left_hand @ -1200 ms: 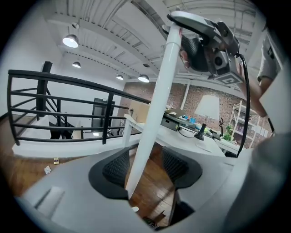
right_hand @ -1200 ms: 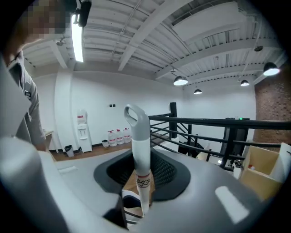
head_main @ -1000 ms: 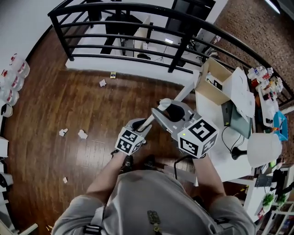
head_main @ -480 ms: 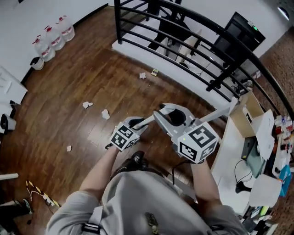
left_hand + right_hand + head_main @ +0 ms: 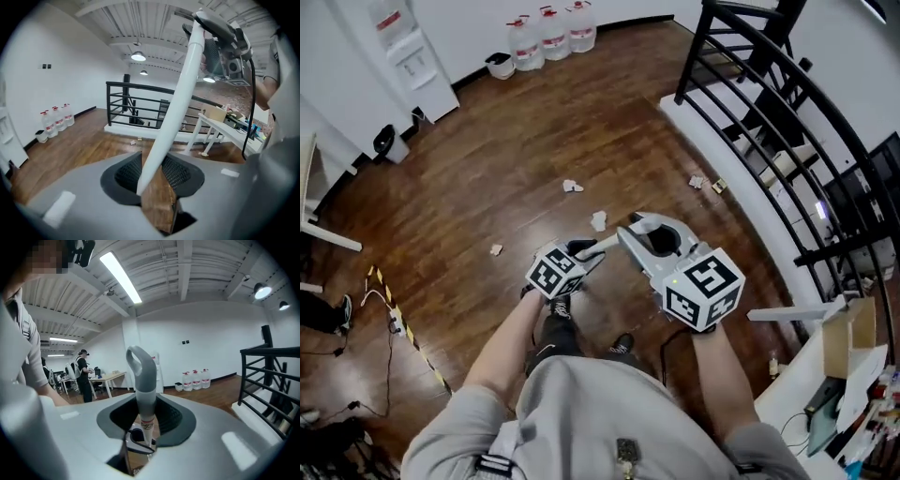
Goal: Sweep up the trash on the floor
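Trash: crumpled white paper scraps (image 5: 572, 186) lie on brown wood floor (image 5: 487, 141). One is left of the left gripper (image 5: 586, 251), two are just beyond it, and one more is well off to its right. Left gripper's jaws have just been easing open, with the white broom pole (image 5: 180, 98) between the pads and touching both. Just right of the left gripper, the right gripper (image 5: 630, 229) is clamped partway closed on the pole's grey loop-ended grip (image 5: 143, 376).

The dark brown wooden plank floor (image 5: 487, 169) looks polished and faintly glossy. The crumpled white paper scraps (image 5: 572, 186) are matt. The long white pole (image 5: 180, 93) is smooth, slightly shiny. The grey looped plastic handle (image 5: 144, 380) has a satin finish. The black metal railing (image 5: 694, 52) is smoothly painted.
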A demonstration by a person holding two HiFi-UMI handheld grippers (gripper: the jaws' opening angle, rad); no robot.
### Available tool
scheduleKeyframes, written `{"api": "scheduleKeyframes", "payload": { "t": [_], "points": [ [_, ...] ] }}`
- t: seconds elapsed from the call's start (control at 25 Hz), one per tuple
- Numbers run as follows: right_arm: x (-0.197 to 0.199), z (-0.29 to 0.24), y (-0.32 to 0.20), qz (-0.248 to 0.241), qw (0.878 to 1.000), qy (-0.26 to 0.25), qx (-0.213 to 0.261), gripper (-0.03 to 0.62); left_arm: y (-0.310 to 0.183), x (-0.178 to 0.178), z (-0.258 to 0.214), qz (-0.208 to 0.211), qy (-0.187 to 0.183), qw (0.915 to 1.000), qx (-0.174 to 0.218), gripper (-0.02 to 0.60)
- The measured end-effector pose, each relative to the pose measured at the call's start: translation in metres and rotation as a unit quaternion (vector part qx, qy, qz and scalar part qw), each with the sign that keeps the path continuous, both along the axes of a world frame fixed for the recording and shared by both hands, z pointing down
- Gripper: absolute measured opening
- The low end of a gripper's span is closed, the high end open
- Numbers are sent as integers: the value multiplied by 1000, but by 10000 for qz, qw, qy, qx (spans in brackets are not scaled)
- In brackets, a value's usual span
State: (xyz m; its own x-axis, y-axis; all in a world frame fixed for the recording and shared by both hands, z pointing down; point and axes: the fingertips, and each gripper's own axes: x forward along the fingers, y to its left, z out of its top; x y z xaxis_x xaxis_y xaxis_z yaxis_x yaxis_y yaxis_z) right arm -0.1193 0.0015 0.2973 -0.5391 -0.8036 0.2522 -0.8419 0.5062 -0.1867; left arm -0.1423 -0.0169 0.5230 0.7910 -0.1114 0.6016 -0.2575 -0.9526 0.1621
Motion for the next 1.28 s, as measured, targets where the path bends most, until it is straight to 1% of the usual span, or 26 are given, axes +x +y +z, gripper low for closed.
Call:
{"api": "scheduleKeyframes", "payload": {
  "t": [0.2, 0.32, 0.4, 0.52, 0.72, 0.88, 1.0, 1.16, 1.28],
  "points": [
    [-106, 16, -76, -617, 9980, 42, -94, 101, -73, -107, 16, -600, -12, 9982, -31, 133],
    [-173, 29, -129, -916, 9956, 103, -182, 101, -121, -173, 30, -826, -13, 9965, -121, 133],
    [-218, 44, -163, -1076, 9936, 135, -303, 101, -150, -219, 45, -969, -36, 9950, -257, 135],
    [-275, 71, -202, -1230, 9907, 84, -570, 101, -181, -279, 72, -1099, -165, 9926, -489, 138],
    [-338, 126, -266, -1345, 9866, -2, -919, 101, -237, -348, 123, -1082, -416, 9909, -687, 138],
    [-365, 177, -310, -1400, 9830, -107, -1181, 101, -274, -380, 173, -1066, -594, 9892, -814, 138],
    [-369, 217, -332, -1333, 9816, -140, -1356, 101, -294, -389, 214, -938, -748, 9885, -915, 138],
    [-349, 251, -359, -1008, 9820, -307, -1567, 101, -322, -380, 243, -765, -827, 9894, -912, 141],
    [-320, 263, -372, -788, 9823, -248, -1680, 101, -337, -356, 253, -640, -854, 9899, -938, 143]
  ]
}}
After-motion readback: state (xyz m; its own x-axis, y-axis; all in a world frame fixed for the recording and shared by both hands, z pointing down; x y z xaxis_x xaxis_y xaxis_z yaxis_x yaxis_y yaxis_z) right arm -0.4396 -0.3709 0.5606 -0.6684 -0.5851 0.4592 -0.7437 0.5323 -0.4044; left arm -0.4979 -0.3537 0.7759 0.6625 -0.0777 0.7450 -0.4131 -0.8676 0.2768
